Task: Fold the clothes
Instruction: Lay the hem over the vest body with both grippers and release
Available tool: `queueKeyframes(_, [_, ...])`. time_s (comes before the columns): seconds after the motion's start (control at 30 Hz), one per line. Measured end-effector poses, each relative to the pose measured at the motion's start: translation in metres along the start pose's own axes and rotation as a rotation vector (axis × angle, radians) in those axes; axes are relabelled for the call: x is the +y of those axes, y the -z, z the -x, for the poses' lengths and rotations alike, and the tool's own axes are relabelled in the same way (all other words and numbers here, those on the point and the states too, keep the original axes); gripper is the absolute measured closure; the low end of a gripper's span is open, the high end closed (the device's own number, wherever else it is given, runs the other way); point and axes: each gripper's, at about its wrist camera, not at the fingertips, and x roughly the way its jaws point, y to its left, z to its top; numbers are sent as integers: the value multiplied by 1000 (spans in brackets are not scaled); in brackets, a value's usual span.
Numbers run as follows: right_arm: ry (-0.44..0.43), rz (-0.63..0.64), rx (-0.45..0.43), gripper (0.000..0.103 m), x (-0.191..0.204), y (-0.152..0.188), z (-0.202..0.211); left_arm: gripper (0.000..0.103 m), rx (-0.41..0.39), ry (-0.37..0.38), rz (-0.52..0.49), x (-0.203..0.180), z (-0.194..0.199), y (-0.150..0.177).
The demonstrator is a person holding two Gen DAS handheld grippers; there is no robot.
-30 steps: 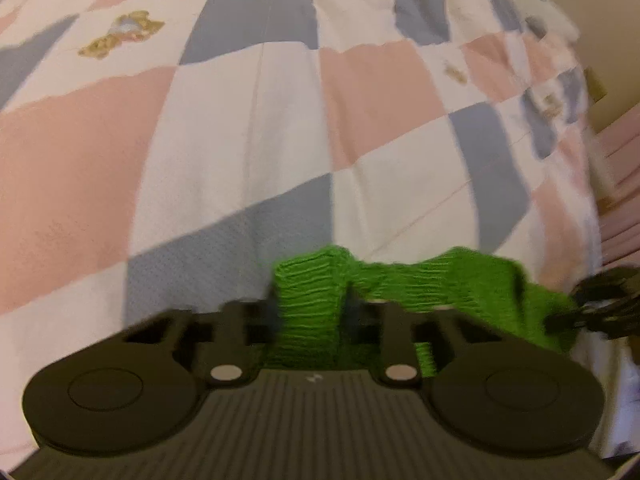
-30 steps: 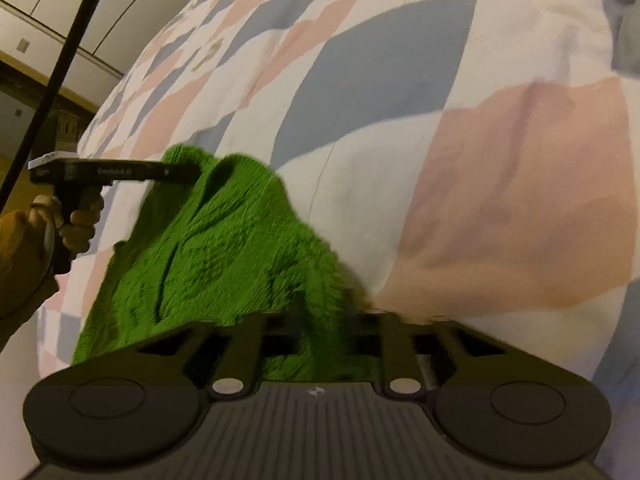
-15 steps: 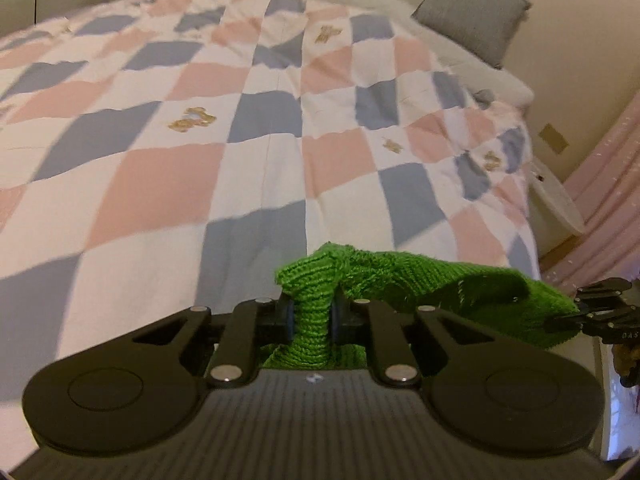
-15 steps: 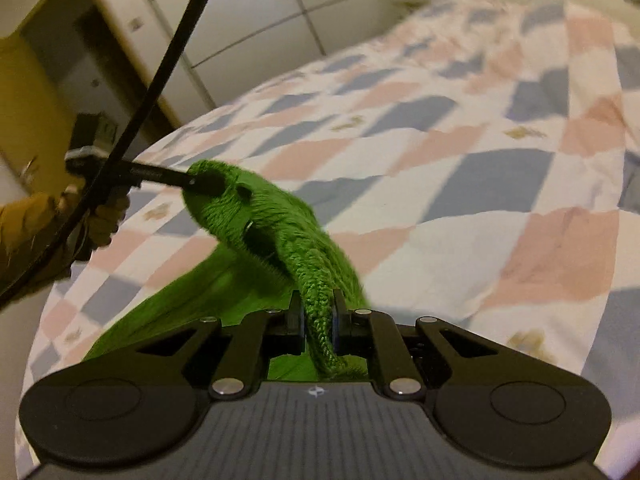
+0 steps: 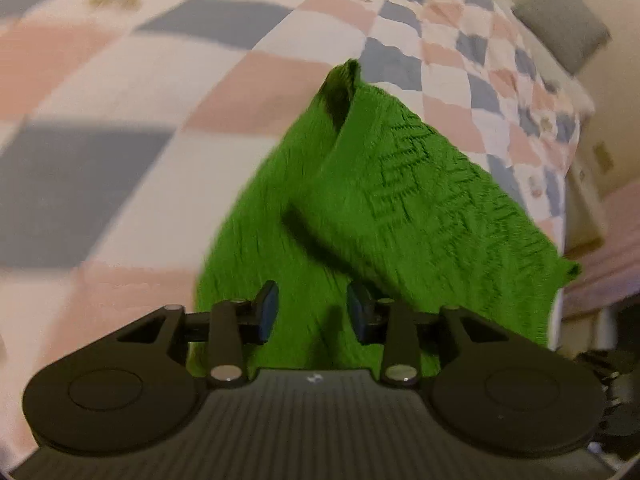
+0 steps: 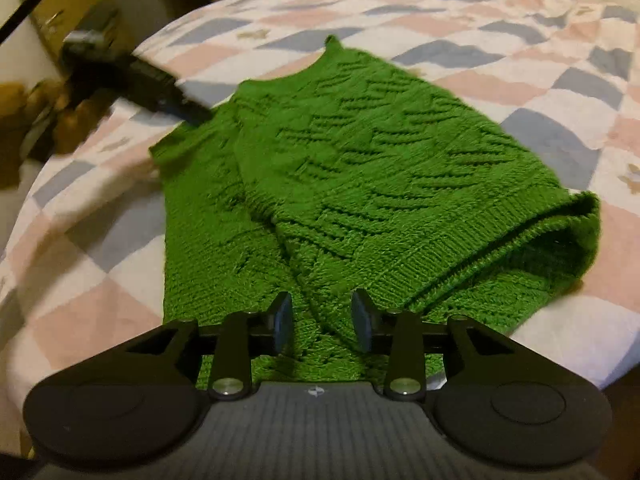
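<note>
Green sweater [image 6: 360, 184]: lies folded over on your quilt [image 6: 520, 92].
Left gripper [image 5: 312, 312]: fingers apart.
Right gripper [image 6: 322, 320]: fingers apart.

Dim warm indoor light; motion blur throughout, fisheye bending and dark vignette at edges.

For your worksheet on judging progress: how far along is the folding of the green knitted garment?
Done: the green knitted garment lies on the checked quilt with one layer folded over another. In hand: nothing; the left gripper and right gripper are open. Left: probably another fold and squaring the edges.
</note>
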Motion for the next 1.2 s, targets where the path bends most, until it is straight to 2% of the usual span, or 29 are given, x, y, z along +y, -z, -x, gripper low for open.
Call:
queueKeyframes(0.1, [69,30,-40,66,6,2,6,68,-37,65,111,0,0,6])
queueKeyframes(0.13, [92,40,-53,64,8,3,8,63,-53,79,142,-2,-3,3])
queueKeyframes(0.17, [112,52,-63,63,11,3,9,60,-64,79,163,-4,-8,0])
queueKeyframes(0.33, [160,176,-63,63,26,8,-2,61,-82,41,225,-5,-29,-10])
queueKeyframes(0.5, [182,237,-66,65,30,10,-13,65,-65,3,161,-12,-39,-14])
queueKeyframes(0.6, [197,252,-62,70,30,12,-14,66,-54,-2,127,-16,-39,-13])
queueKeyframes(0.77, [192,251,-59,70,24,11,-14,66,-44,-1,105,-17,-39,-11])
queueKeyframes(0.83, [174,228,-44,70,19,9,-15,66,-39,1,101,-17,-40,-10])
queueKeyframes(1.0, [99,78,32,70,-2,-9,-21,66,-29,0,93,-16,-41,-10])
queueKeyframes(1.2, [93,49,41,70,-6,-15,-23,67,-25,-8,85,-18,-41,-11])
